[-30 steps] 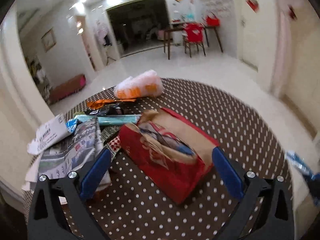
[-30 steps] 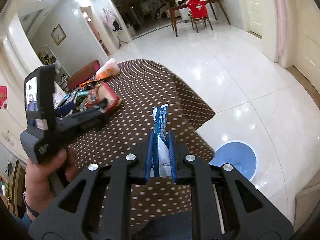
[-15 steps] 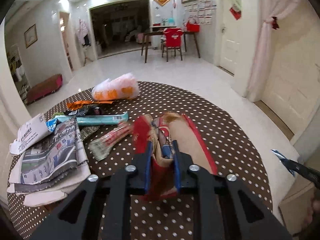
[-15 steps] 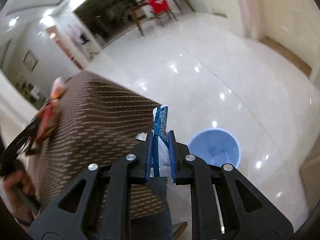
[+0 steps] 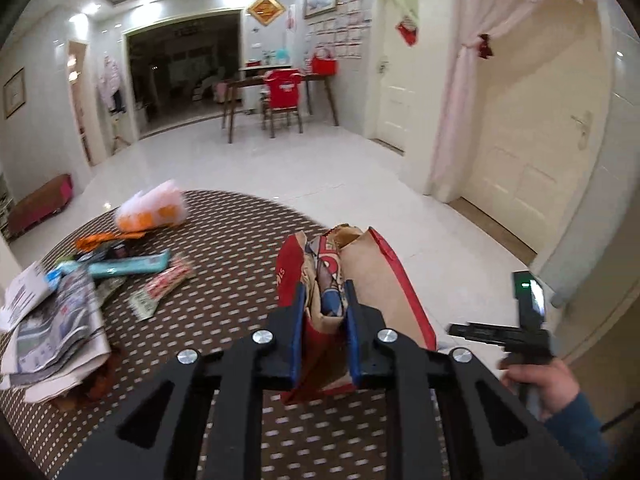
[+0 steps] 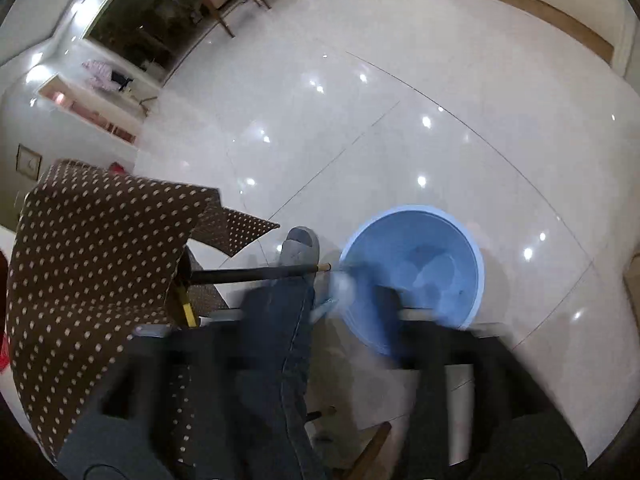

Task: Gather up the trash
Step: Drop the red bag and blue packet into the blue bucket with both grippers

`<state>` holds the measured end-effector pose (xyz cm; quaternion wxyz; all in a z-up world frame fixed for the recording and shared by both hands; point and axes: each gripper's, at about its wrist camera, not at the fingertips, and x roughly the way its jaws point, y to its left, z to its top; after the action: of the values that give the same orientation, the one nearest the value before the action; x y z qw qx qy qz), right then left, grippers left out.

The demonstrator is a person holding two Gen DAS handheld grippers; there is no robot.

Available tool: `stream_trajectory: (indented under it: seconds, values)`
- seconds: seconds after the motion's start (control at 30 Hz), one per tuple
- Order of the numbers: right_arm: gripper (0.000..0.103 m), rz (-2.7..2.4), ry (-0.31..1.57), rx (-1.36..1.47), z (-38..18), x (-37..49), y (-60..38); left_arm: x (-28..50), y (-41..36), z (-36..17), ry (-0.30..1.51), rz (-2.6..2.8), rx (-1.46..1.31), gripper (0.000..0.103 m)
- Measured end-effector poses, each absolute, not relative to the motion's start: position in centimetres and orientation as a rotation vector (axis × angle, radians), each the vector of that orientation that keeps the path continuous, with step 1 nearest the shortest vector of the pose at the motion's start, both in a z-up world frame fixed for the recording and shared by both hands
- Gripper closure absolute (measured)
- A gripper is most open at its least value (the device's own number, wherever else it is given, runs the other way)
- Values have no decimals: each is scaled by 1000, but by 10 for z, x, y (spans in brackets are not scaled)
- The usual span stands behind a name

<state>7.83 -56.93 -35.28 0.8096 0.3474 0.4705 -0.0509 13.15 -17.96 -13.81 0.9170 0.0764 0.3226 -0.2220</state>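
My left gripper (image 5: 324, 324) is shut on a crumpled red and brown paper bag (image 5: 360, 280), lifted above the dotted brown tablecloth (image 5: 240, 248). More trash lies on the table's left: a newspaper pile (image 5: 52, 328), a teal wrapper (image 5: 128, 266), a red-white wrapper (image 5: 164, 288), and an orange-white plastic bag (image 5: 150, 210). In the right wrist view my right gripper (image 6: 320, 312) is blurred, jaws spread wide, above a blue bin (image 6: 416, 272) on the floor. A blurred pale blue wrapper (image 6: 340, 288) is at the bin's near rim, loose from the fingers.
The table's draped corner (image 6: 100, 240) hangs at left in the right wrist view, next to the person's leg and slippered foot (image 6: 300, 248). A dark table leg bar (image 6: 256, 274) crosses by the bin. White tiled floor (image 6: 400, 120) surrounds the bin. The right hand and gripper (image 5: 528, 332) show in the left wrist view.
My left gripper closed on the paper bag and lifted it. My right gripper swung over the bin and opened; the blue wrapper left its fingers.
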Motion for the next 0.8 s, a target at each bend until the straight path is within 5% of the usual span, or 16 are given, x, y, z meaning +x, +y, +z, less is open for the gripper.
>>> stream_trajectory:
  seconds: [0.3, 0.63, 0.7, 0.73, 0.77, 0.8]
  values:
    - [24, -206, 837, 798, -299, 26, -610, 136, -275, -144, 713, -654, 221, 86]
    - [15, -279, 626, 791, -220, -32, -652, 168, -388, -217, 973, -773, 334, 82]
    - [14, -277, 614, 779, -212, -33, -650, 173, -399, -227, 1003, -765, 345, 60]
    - [13, -274, 611, 773, -209, -33, -647, 176, -402, -232, 1014, -746, 355, 28]
    - [13, -269, 608, 771, -207, -34, -645, 178, -402, -233, 1008, -723, 346, 12]
    - [12, -261, 605, 767, -204, -34, -643, 178, -399, -231, 987, -709, 324, 12]
